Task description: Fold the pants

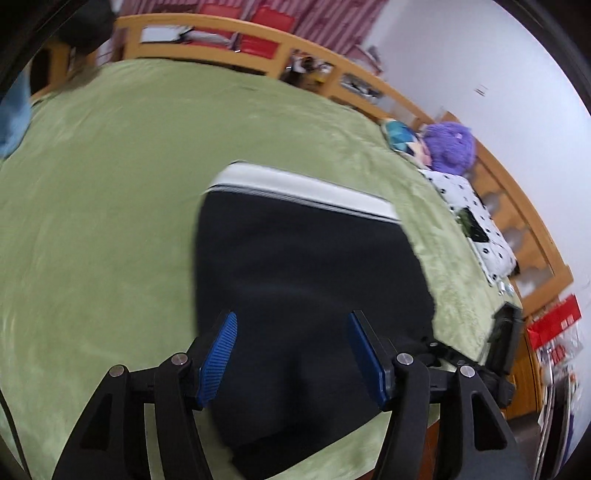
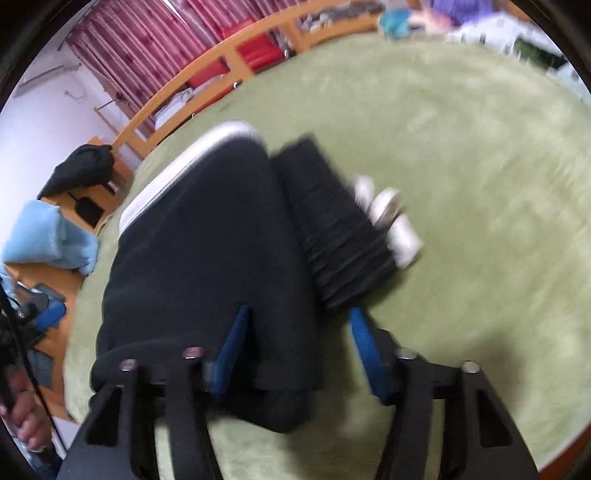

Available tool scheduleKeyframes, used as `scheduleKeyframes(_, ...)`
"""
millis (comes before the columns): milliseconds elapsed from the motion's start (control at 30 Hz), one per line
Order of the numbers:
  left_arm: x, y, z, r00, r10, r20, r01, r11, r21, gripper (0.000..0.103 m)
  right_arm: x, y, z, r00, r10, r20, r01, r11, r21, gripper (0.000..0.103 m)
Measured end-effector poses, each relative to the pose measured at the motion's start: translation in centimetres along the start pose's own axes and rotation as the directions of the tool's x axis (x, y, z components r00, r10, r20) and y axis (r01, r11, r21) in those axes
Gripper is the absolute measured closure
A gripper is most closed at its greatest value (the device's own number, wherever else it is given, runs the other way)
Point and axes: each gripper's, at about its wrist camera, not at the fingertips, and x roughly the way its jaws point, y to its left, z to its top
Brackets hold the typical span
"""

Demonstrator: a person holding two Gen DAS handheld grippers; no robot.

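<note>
Black pants (image 1: 306,266) lie folded on the green bed cover (image 1: 103,221), with a white band (image 1: 303,190) along their far edge. My left gripper (image 1: 292,316) hovers over their near part, open, its blue pads wide apart with nothing pressed between them. In the right wrist view the same pants (image 2: 199,258) show a ribbed black waistband (image 2: 332,221) with white cord ends (image 2: 388,214) on the right. My right gripper (image 2: 298,314) stands open over the pants' right edge. Its left pad is above the cloth and its right pad above the cover.
A wooden bed rail (image 1: 229,33) runs along the far side, with red cushions (image 1: 258,44) behind it. A purple plush (image 1: 448,147) and a spotted pillow (image 1: 469,214) lie at the right. Blue cloth (image 2: 48,240) and a person's hand (image 2: 22,417) are at the left.
</note>
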Motion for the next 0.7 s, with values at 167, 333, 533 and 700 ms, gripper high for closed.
scheduleKeyframes(167, 1.2, 2.0, -0.8, 0.999, 0.016, -0.030, -0.017, 1.000, -0.010, 0.045, -5.6, 3.0, 1.6, 0.980, 0.144, 0.139, -0.130, 0.986, -0.108, 0.086)
scheduleKeyframes(333, 1.7, 3.2, -1.1, 0.999, -0.020, -0.043, 0.020, 1.000, -0.015, 0.045, -6.1, 1.1, 2.5, 0.974, -0.034, 0.223, 0.064, 0.990, -0.129, 0.086)
scheduleKeyframes(533, 4.6, 2.8, -0.2, 0.993, -0.056, -0.102, 0.055, 0.998, -0.011, 0.043, -2.1, -3.0, 1.0, 0.990, -0.086, 0.115, 0.093, 0.994, -0.057, 0.067)
scheduleKeyframes(700, 7.2, 1.9, -2.2, 0.975, -0.107, -0.192, 0.101, 0.994, -0.041, 0.043, -4.4, -1.9, 2.5, 0.978, -0.088, 0.191, 0.108, 0.989, -0.100, 0.050)
